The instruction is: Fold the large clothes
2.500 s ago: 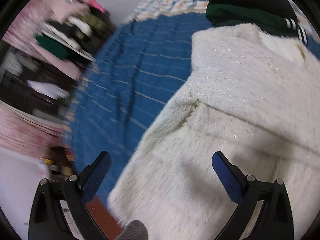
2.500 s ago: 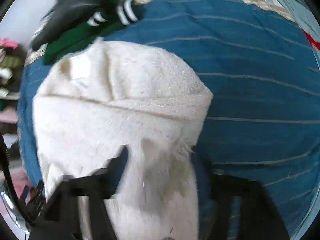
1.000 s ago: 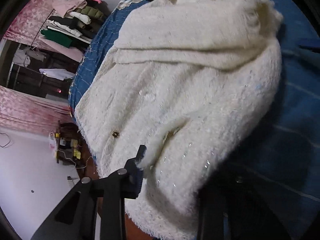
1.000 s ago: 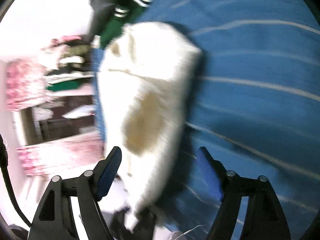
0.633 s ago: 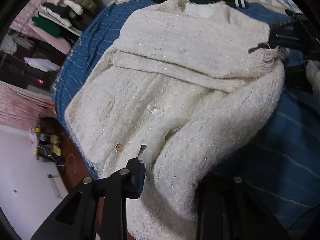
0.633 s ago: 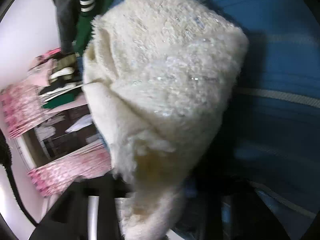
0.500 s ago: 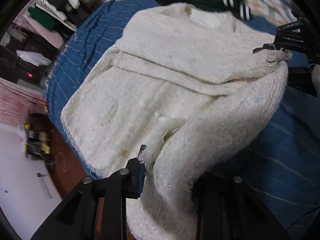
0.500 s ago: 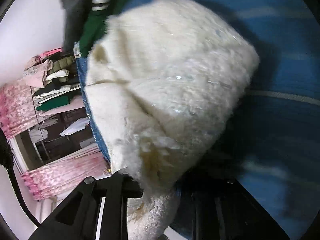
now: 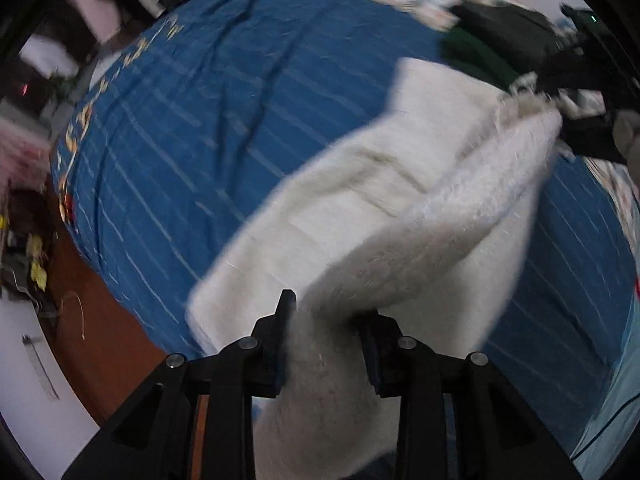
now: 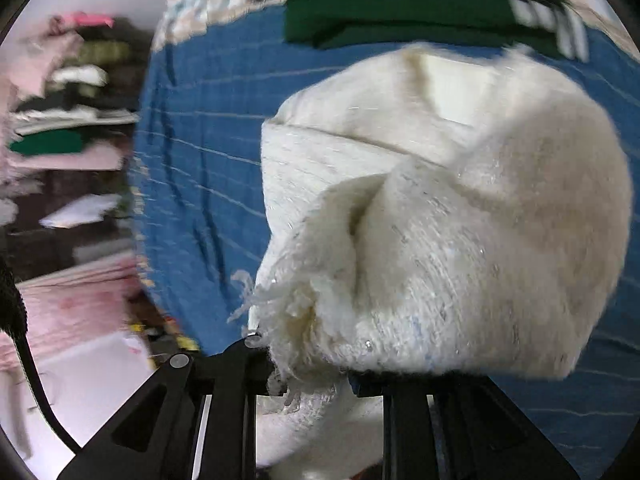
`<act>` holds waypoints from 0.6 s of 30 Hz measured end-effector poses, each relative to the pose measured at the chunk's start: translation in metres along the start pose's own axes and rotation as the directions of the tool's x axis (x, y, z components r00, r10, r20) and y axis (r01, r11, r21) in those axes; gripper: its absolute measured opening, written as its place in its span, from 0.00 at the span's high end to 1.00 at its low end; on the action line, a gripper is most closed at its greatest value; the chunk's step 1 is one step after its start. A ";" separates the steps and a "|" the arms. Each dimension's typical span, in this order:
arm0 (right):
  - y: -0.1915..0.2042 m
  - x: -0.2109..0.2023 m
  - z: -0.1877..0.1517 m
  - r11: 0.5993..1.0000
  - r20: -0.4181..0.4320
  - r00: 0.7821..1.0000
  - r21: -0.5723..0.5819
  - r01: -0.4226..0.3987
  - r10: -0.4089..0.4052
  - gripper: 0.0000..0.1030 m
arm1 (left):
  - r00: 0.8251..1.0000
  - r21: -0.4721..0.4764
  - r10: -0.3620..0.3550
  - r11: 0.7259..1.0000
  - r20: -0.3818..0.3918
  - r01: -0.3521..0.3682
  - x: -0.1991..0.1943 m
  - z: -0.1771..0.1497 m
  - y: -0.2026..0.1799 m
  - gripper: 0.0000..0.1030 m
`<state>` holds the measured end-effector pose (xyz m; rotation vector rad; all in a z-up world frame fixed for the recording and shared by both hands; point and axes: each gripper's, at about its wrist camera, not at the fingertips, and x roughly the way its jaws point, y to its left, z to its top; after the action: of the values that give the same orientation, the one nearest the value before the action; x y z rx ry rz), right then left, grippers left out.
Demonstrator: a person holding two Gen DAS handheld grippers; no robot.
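Black fingers (image 9: 280, 328) of the left gripper (image 9: 326, 334) clamp the fuzzy white cardigan (image 9: 400, 216); the right gripper (image 10: 310, 374) pinches its fringed edge. Lifted above the blue bedspread (image 9: 200, 120), the held half looks mid-fold; next, lay it flat over itself.

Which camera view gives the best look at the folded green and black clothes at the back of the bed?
The right wrist view: the green and black clothes lie stacked across the top of the picture, with white stripes visible, beyond the white cardigan. In the left wrist view they are only a small, blurred dark patch near the upper right edge.
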<state>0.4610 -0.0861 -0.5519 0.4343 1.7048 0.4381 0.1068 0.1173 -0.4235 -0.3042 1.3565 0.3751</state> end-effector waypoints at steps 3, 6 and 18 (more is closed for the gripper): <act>0.034 0.047 0.017 0.996 -0.040 0.995 -0.035 0.088 -0.089 0.76 | 1.000 -0.084 -0.017 0.996 -0.014 0.016 0.020 0.020 0.048 0.71; 0.056 0.091 0.034 0.989 -0.103 0.984 -0.047 0.141 -0.145 0.60 | 1.000 -0.178 -0.028 0.984 0.002 0.028 0.026 0.030 0.089 0.71; 0.018 -0.010 0.035 0.993 0.132 0.985 -0.051 -0.103 0.109 0.45 | 1.000 -0.195 -0.024 0.980 0.006 0.025 0.025 0.024 0.092 0.25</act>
<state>0.4984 -0.0738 -0.5400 0.5133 1.5437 0.5112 0.0925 0.2128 -0.4429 -0.4826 1.3131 0.4894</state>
